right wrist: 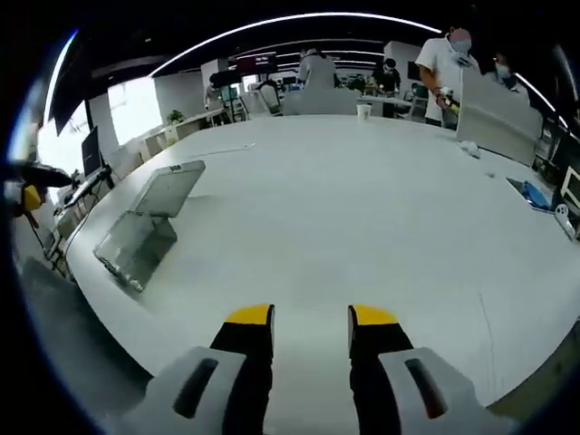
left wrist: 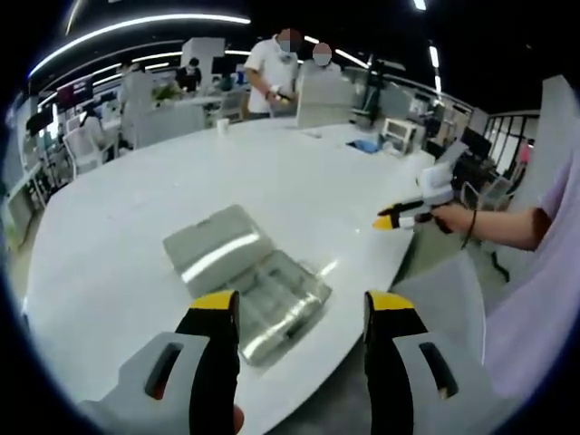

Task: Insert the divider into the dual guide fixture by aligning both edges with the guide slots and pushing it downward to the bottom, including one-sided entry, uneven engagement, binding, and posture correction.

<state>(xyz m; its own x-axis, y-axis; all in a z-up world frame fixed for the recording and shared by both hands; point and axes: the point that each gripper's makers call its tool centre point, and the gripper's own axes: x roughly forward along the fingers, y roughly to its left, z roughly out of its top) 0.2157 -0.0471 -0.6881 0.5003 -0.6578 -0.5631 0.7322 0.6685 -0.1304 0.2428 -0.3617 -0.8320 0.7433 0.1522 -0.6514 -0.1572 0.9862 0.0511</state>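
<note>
**Both hand-held grippers empty, clear fixture box still to be reached**

The clear plastic box (left wrist: 246, 281), which I take to be the dual guide fixture with its lid folded back, lies on the white counter (left wrist: 136, 236) just ahead of the left hand-held gripper (left wrist: 303, 308), between its two jaws and a little toward 11 o'clock. Its long axis runs from about 10 o'clock to 4 o'clock in the left gripper view. I cannot pick out the divider; it may lie inside the transparent box.

In the right gripper view the same box (right wrist: 145, 227) sits well off at 10 o'clock, near the counter's edge, so the left hand is clearly the nearer one.

The left hand-held gripper's jaws stand wide apart, holding and touching nothing. The right hand-held gripper (right wrist: 311, 317) hangs over bare counter with its jaws moderately apart and nothing between them; it also appears in the left gripper view at 2 o'clock (left wrist: 399, 217), beyond the counter's edge.

Judgement: the task is hardly begun; the next move turns on bringing the left gripper down onto the box.
</note>
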